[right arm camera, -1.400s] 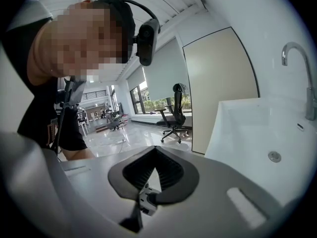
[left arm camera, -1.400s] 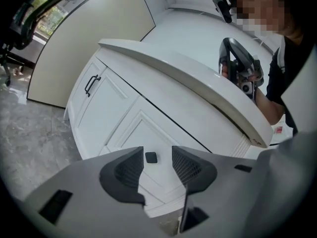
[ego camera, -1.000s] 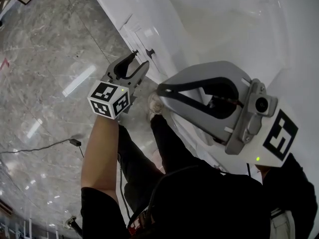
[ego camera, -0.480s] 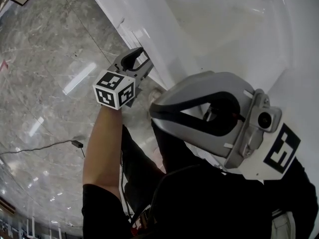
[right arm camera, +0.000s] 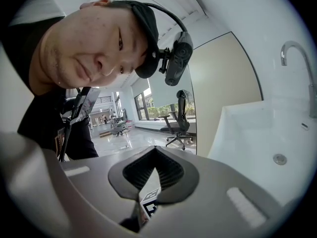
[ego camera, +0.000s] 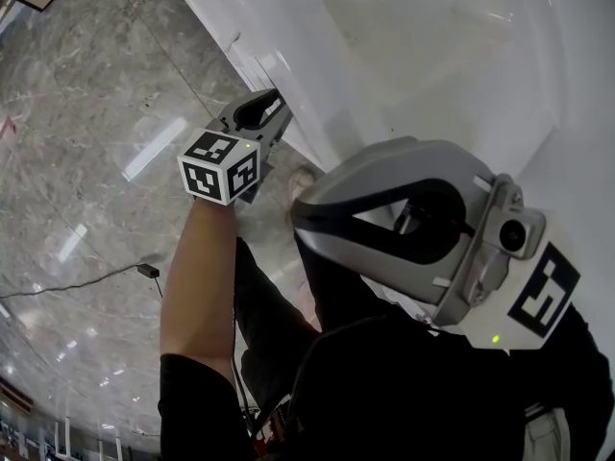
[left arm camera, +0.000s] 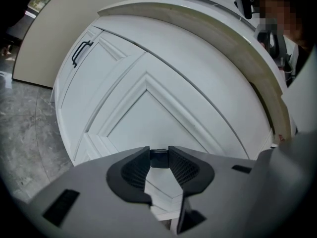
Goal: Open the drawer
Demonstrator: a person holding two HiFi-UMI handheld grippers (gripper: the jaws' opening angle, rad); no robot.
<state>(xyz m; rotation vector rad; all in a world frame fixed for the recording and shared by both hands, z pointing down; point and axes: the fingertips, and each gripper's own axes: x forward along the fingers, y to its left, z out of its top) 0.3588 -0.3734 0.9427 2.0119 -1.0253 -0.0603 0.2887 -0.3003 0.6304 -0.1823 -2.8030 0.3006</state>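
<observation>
Over the grey marble floor [ego camera: 86,113], facing the white cabinet [left arm camera: 99,83] with its drawer front [left arm camera: 148,123] still shut, holds the right tool [right arm camera: 156,151] clenched on nothing, has the left tool [left arm camera: 158,151] newly lowered to it, jaws just closed onto the small dark handle [left arm camera: 158,159], so looks ready for the pull.

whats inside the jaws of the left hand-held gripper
A small dark handle on the white drawer front. The jaws of the left hand-held gripper have just been closing and now clamp it. The pads cover its ends.
</observation>
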